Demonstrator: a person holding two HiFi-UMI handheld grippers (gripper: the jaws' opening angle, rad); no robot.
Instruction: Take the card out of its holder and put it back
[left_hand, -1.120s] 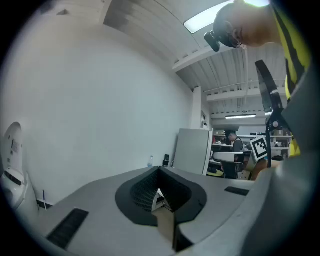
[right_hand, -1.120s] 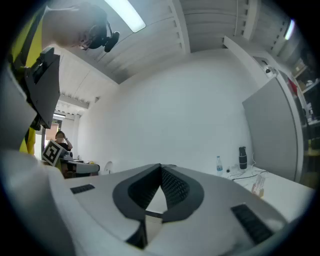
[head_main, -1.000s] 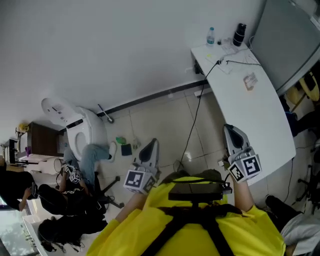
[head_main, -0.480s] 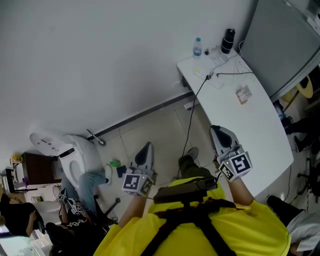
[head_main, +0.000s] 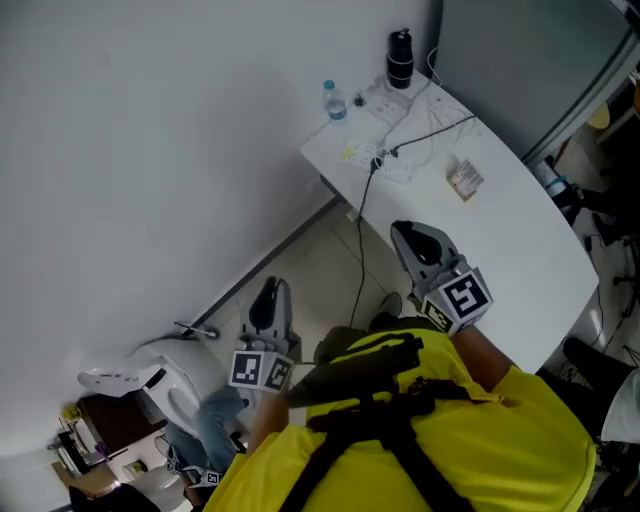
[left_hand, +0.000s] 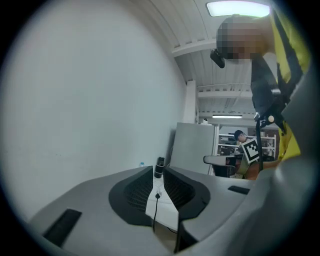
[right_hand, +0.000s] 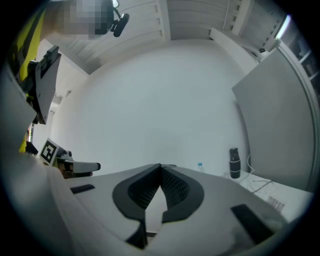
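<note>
**Head view.** White wall (head_main: 150, 120) fills the left. Tiled floor (head_main: 320, 260) runs between it and the white table (head_main: 520, 240), whose right side is cut off by the frame. A grey partition (head_main: 520, 60) stands behind the table's far side.
- Card holder (head_main: 464, 178) lies flat near the table's middle, apart from both grippers. It is a small tan-and-white rectangle. The print is too small to read, and the card cannot be told from the holder.
- Black flask (head_main: 400, 58) and water bottle (head_main: 334, 100) stand at the table's far, wall-side end.
- A cable (head_main: 425, 135) crosses the top between them and the card holder, then drops off the wall-side edge.
- Bare tabletop lies between the holder and the table's near edge.
- Right gripper (head_main: 413, 238) hangs over the table's wall-side edge. Left gripper (head_main: 267, 292) is over the floor, well apart from the table.
- The person's yellow vest (head_main: 420, 440) hides the ground below.

**Left gripper view.** Left gripper (left_hand: 158, 172) has its jaws a narrow slit apart, with nothing held.
- Through the slit show a strip of the table (left_hand: 164, 207), the cable (left_hand: 155, 212) and the flask (left_hand: 159, 167).
- The jaws hide the rest of the table, the card holder included.
- The partition (left_hand: 195, 147) rises behind the table.

**Right gripper view.** Right gripper (right_hand: 161, 167) has its jaw tips together, with nothing between them.
- The table (right_hand: 290, 192) shows only at the right, past the gripper body.
- The flask (right_hand: 234, 162) and bottle (right_hand: 200, 166) stand on the table against the wall.
- A small patterned patch (right_hand: 274, 201) lies on the tabletop. It may be the card holder but is too blurred to say.
</note>
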